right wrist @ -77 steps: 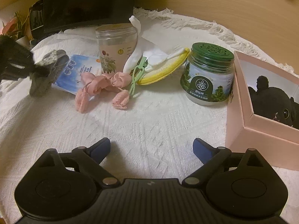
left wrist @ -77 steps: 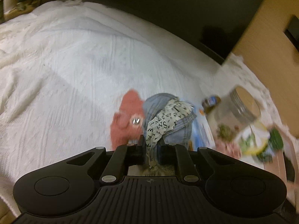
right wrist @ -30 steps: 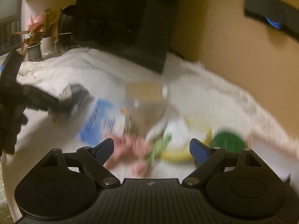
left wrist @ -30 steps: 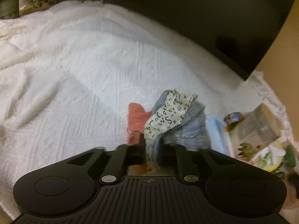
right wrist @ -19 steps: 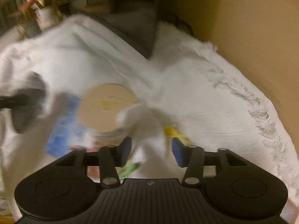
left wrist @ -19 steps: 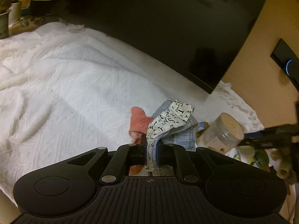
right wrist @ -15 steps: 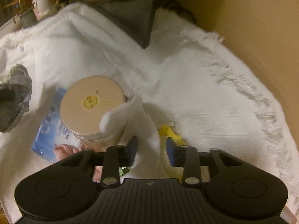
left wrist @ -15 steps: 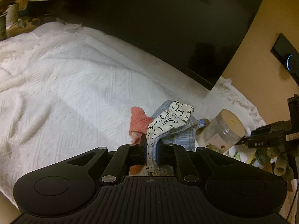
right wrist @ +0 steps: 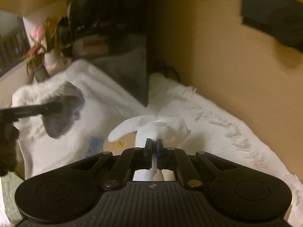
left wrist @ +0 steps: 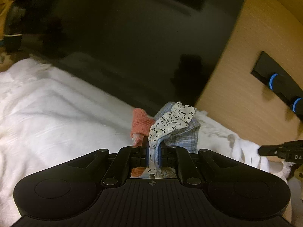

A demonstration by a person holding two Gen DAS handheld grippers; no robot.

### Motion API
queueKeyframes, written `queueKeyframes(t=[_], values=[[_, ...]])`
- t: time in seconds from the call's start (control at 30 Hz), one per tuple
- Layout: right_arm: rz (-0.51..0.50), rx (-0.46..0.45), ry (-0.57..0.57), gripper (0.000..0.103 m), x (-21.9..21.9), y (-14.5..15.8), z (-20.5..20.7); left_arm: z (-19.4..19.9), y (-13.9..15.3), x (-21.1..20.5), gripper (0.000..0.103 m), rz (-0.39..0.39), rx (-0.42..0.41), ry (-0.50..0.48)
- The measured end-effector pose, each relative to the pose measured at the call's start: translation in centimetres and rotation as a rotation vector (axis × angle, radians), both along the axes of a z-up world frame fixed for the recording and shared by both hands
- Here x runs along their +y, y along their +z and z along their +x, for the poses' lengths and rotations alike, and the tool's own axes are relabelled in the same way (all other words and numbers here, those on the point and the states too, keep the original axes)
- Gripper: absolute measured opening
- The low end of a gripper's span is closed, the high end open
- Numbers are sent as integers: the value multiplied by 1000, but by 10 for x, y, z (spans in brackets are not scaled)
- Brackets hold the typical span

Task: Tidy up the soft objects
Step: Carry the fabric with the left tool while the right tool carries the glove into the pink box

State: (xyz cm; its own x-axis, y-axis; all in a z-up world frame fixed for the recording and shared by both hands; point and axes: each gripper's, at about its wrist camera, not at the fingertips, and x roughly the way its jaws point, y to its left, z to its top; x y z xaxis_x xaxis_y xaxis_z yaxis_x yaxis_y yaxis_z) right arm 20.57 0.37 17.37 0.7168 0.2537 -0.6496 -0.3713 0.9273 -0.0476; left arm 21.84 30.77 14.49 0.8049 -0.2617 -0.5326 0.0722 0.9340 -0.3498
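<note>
So both tools are loaded right now. The left gripper is clamped on a bunched bundle of letter-print and blue checked cloth with a coral knit piece, which sticks out ahead of its jaws. The right gripper is pinched tight on a soft white sock-like cloth, lying straight ahead and flopping to the left. Both hang over the white knitted blanket. Each hand carries its own piece, so the drop spot decides.
</note>
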Motion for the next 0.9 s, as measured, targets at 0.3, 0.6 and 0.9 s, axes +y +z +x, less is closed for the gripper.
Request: queueKeyframes(t=[0.3, 0.6, 0.9], values=[[46, -128, -81, 4, -34, 33, -44, 11, 19, -56, 11, 30, -20, -141], [45, -229, -223, 4, -89, 56, -95, 16, 19, -147, 11, 0, -8, -395], [79, -239, -373, 4, -147, 48, -137, 18, -2, -259, 11, -4, 59, -666]])
